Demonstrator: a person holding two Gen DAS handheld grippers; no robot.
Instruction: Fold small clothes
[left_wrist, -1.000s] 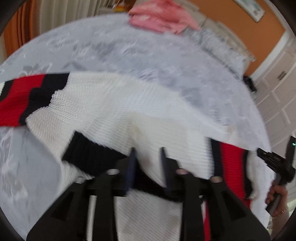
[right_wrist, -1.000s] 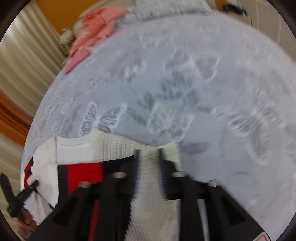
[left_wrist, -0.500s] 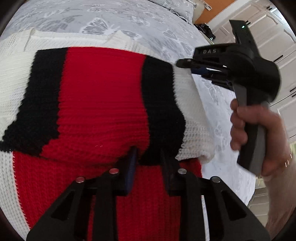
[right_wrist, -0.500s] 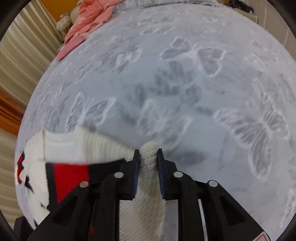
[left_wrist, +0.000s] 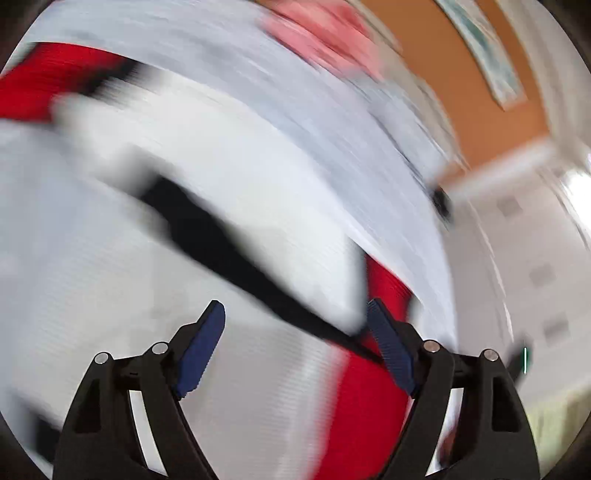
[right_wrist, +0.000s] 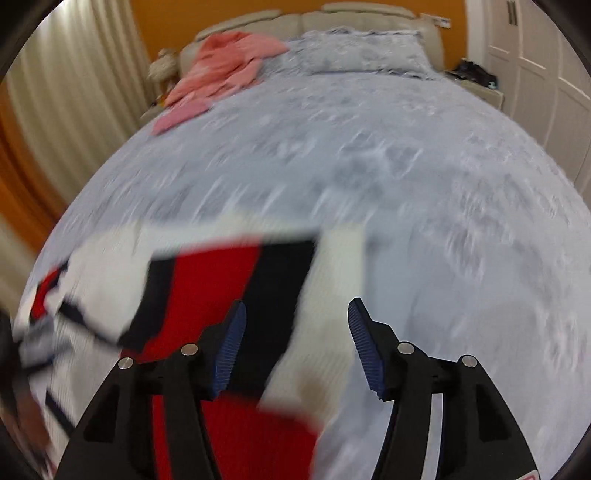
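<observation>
A white knitted sweater with red and black bands (right_wrist: 207, 291) lies folded over on the grey butterfly-print bedspread (right_wrist: 406, 177). My right gripper (right_wrist: 295, 332) is open and empty just above its near right edge. In the left wrist view the same sweater (left_wrist: 229, 173) is heavily blurred by motion. My left gripper (left_wrist: 295, 332) is open and empty above it, with a black band running under the right finger.
A pile of pink clothes (right_wrist: 225, 62) lies at the far left of the bed by a grey pillow (right_wrist: 362, 51) and beige headboard. White wardrobe doors (right_wrist: 546, 74) stand on the right, curtains (right_wrist: 62, 92) on the left.
Both grippers were shut on the sweater's edge half a second ago. Both have opened and let it go, and the folded part now lies on the bed. The left camera is swinging fast.
</observation>
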